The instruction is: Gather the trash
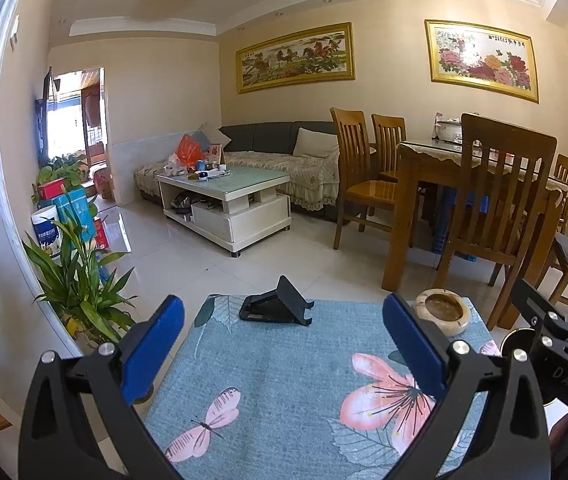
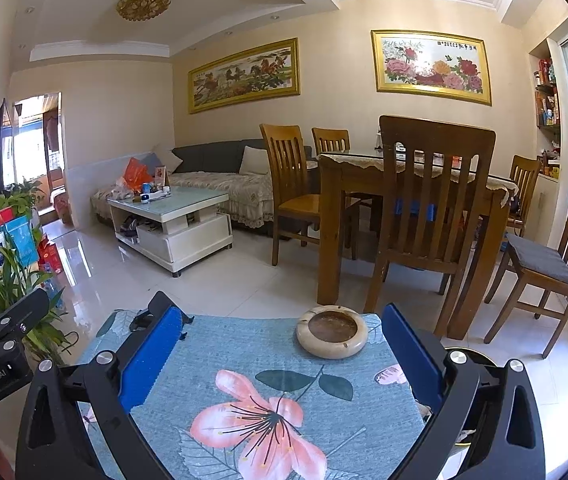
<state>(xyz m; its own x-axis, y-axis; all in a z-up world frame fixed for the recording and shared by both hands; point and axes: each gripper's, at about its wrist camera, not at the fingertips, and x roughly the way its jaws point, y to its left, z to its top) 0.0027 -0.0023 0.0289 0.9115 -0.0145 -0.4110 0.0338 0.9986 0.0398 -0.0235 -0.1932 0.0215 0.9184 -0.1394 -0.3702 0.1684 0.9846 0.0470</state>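
Left wrist view takes in the whole living room, and working down in size we come to the small table with its blue floral cloth [image 1: 284,380] right under both tools. On the far edge sits a black phone stand [image 1: 276,304], and over at the far right corner a round stone ashtray [image 2: 332,330], its brown bowl looking empty from here. Left gripper [image 1: 284,344] hovers above the cloth, jaws spread wide with nothing between them; right gripper [image 2: 280,360] does the same, wide apart and bare, the ashtray just beyond its fingers. And the trash? None to be seen on this cloth, folks, no scrap, no wrapper; I cannot tell where it lies. So this reads as the very start, a search in hand. Next move calls for finding a piece of litter, perhaps checking that ashtray, then lowering spread jaws around it.
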